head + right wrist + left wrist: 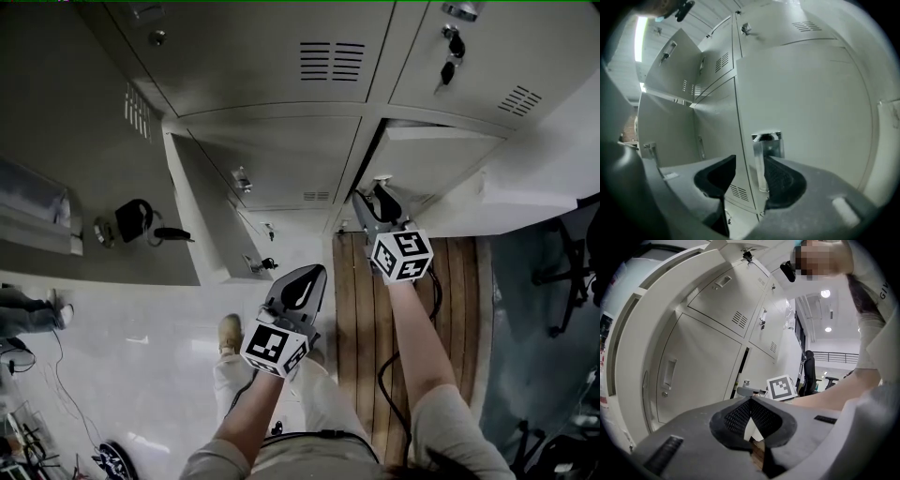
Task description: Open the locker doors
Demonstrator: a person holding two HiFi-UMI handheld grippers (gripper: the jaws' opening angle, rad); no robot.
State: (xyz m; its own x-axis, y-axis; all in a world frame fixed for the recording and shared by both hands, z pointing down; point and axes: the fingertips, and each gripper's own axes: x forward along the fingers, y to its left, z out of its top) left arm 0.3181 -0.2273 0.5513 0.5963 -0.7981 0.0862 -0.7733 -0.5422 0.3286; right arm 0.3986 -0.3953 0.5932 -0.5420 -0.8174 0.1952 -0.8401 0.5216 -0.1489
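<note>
Judging from the lockers (367,111), the task is partly done: one lower door (202,211) stands wide open, the right gripper (749,163) has its fingers apart around the next door's handle (765,150), the left gripper (751,401) keeps its fingers together and empty, and the upper doors (281,56) look shut.

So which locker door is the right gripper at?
The lower right door, below the one with keys: its metal handle stands between the right gripper's open jaws.
</note>
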